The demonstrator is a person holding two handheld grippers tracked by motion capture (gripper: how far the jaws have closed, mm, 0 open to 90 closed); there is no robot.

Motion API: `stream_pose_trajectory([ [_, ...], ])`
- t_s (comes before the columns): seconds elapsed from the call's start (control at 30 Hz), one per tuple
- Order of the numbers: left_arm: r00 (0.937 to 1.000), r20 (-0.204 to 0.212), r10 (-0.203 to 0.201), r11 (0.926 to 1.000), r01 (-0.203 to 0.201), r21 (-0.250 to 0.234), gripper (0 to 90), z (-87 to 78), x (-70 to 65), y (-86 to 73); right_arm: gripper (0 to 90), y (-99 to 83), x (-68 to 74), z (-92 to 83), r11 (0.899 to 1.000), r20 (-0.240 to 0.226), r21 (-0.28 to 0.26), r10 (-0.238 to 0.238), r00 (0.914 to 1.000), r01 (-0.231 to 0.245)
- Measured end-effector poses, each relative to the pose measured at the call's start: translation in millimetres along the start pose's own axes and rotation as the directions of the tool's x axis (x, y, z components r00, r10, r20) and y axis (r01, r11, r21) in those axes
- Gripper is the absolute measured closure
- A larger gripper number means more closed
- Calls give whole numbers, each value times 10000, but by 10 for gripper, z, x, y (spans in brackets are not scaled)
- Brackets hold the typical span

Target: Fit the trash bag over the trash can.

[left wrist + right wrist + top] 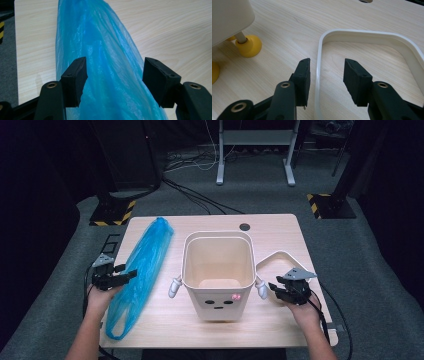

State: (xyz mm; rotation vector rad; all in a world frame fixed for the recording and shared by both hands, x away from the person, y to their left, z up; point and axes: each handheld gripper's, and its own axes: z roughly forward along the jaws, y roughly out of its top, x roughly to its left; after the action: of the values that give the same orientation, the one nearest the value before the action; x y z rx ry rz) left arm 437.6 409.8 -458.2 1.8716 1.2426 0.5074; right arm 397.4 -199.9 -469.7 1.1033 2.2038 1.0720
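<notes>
Straddling the crumpled blue plastic bag and white plastic rim ring with parted jaws, left gripper and right gripper have grasped nothing, so lining the empty cream bin remains.

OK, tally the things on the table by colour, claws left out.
Blue: 1, the bag
White: 2, the bin and the ring
Total: 3
</notes>
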Motion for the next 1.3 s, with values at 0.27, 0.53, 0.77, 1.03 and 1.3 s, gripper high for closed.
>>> stream_pose_trajectory([
  [0.27, 9992, -376, -131, 9997, 139, 216, 371, 56, 113, -48, 561, -2, 5, 9, 10000, -21, 48, 8, 10000, -7],
  [0.53, 9983, -476, -349, 9977, 376, 569, 356, 117, 200, -123, 561, -2, -1, 2, 10000, -20, -2, 18, 10000, -18],
  [0.77, 9975, -544, -453, 9943, 503, 945, 363, 180, 233, -153, 562, -6, -3, 8, 10000, -56, 26, 23, 10000, -23],
  [1.03, 9963, -749, -425, 9895, 523, 1345, 471, 256, 226, -170, 563, -10, -6, 10, 10000, -76, 70, 60, 10000, -59],
  [1.3, 9978, -626, -204, 9870, 301, 1578, 610, 279, 219, -177, 564, -12, -10, 10, 10000, -88, 60, 78, 9999, -77],
])
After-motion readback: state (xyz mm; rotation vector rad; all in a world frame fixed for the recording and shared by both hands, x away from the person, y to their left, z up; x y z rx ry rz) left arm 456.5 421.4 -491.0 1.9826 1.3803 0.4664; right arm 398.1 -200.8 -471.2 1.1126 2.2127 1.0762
